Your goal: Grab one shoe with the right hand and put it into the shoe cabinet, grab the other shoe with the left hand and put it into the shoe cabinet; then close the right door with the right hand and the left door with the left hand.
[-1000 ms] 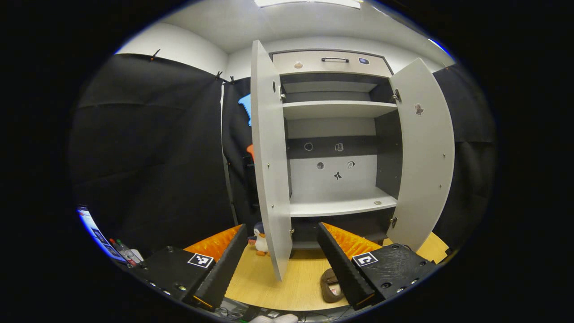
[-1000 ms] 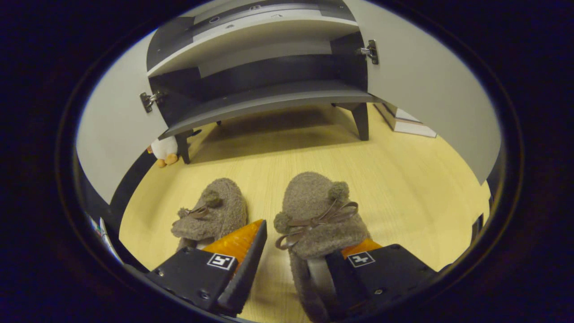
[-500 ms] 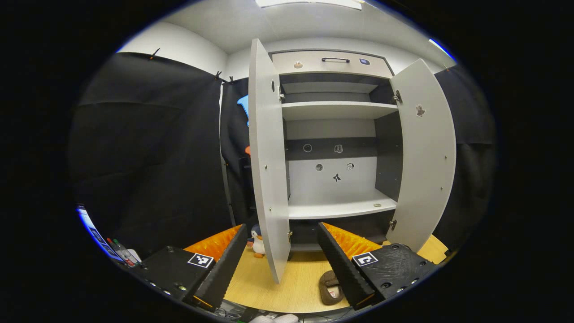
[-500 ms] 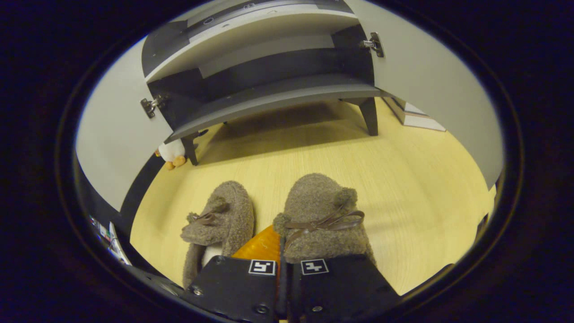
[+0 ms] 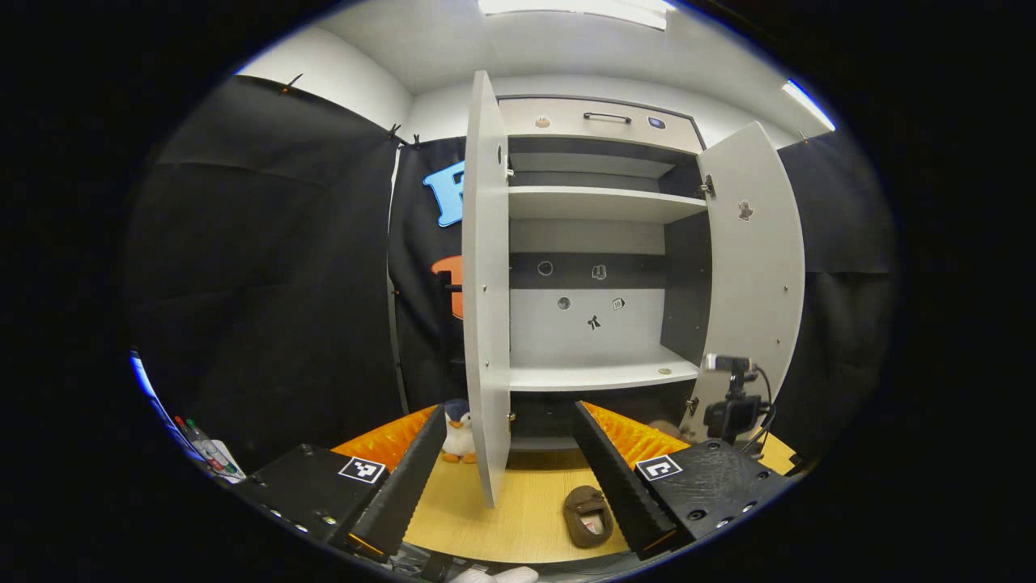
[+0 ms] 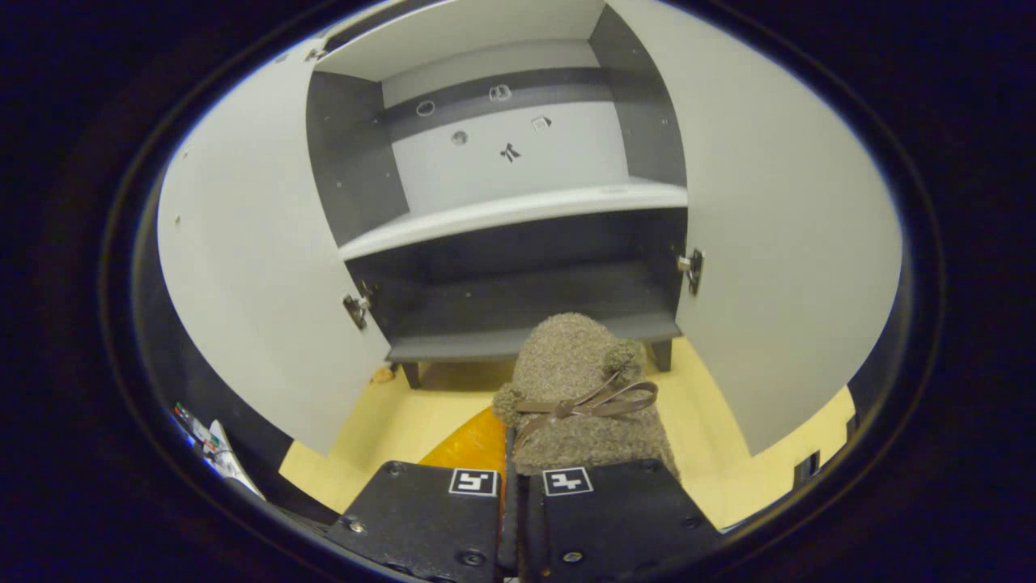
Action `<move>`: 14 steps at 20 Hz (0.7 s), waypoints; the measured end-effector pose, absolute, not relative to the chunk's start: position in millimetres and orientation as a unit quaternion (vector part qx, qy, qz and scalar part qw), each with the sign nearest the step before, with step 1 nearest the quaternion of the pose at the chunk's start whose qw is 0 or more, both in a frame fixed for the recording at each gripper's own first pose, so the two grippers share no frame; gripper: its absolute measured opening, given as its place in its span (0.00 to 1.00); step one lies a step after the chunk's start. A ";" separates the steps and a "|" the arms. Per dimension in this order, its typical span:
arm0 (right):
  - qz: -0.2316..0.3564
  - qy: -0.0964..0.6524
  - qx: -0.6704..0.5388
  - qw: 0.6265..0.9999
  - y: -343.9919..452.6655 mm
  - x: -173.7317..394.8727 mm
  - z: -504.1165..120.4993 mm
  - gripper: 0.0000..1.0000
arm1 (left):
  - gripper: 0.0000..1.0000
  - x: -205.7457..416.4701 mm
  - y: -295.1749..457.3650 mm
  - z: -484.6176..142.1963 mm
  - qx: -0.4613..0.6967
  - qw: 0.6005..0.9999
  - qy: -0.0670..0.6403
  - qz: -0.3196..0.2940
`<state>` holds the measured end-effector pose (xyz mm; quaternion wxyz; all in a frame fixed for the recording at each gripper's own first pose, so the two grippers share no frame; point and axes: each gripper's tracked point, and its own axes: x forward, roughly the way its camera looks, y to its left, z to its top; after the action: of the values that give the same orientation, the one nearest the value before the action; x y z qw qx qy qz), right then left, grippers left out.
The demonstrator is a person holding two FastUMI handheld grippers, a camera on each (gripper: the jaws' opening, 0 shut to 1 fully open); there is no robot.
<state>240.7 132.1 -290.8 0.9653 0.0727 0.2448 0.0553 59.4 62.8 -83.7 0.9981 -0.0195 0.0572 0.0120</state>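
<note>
Your left tongs (image 5: 510, 478) are hanging wide apart and empty, the other shoe (image 5: 586, 516) lying on the floor between them. Your right tongs (image 6: 511, 453) are clamping the fuzzy shoe (image 6: 584, 397) (bow up), facing the shoe cabinet (image 6: 518, 243), both doors open.

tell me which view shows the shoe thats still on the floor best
The left gripper view: the shoe on the floor lies in the open on the wood floor in front of the cabinet, beside the left gripper. The right gripper view shows the held shoe, clamped in the right gripper.
</note>
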 end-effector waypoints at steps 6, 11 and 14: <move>0.055 0.164 0.048 0.984 140.7 300.0 -178.3 0.07 | 0.96 47.6 70.9 -84.7 -0.016 0.998 0.051 0.022; 0.050 0.147 0.025 0.988 144.7 388.7 -129.1 0.08 | 0.96 45.0 77.0 -82.4 -0.026 0.997 0.054 0.054; 0.028 0.156 0.002 0.987 133.3 447.4 -127.3 0.07 | 0.96 48.4 80.7 -83.0 -0.028 0.995 0.055 0.074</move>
<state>447.4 133.3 -127.3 0.9874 0.0023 0.1555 0.0281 48.4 80.7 -83.0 0.9953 -0.0277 0.0555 0.0741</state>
